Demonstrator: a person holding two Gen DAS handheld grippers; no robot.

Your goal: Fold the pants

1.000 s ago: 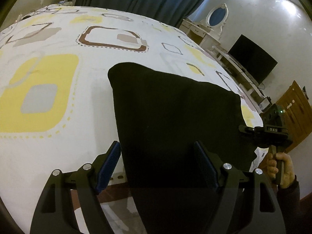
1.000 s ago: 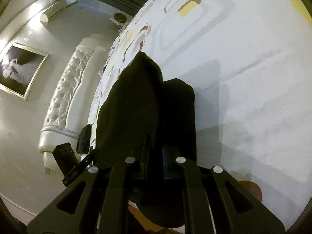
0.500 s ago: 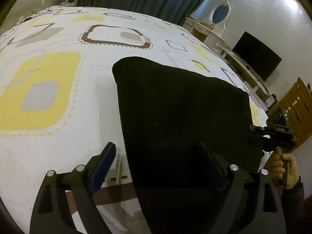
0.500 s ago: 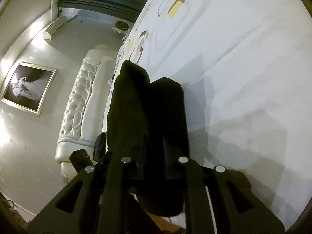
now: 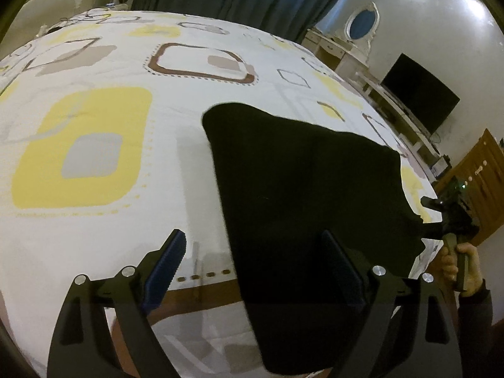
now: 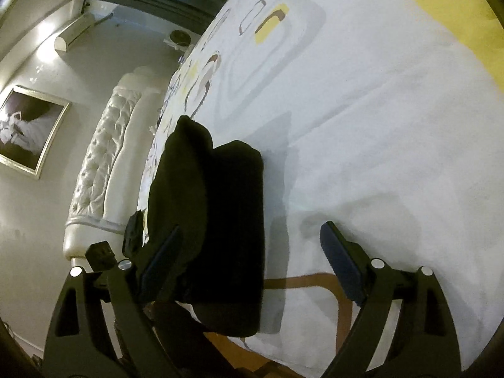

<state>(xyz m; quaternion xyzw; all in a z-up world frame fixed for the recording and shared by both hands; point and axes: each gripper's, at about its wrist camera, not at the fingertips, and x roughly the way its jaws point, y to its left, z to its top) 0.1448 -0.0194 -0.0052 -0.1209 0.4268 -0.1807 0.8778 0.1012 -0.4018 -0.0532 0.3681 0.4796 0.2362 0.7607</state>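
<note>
Lying folded into a dark block near the front edge of the bed [image 5: 104, 239], the pants [image 5: 302, 195] look mostly done; part of the cloth hangs over that edge. The left gripper [image 5: 252, 271] stands wide open with the cloth's left side between its fingers, gripping nothing. The right gripper [image 6: 252, 252] is opening, the pants' end between its fingers, unpressed. Judging by this, only a last fold or some smoothing may remain.
</note>
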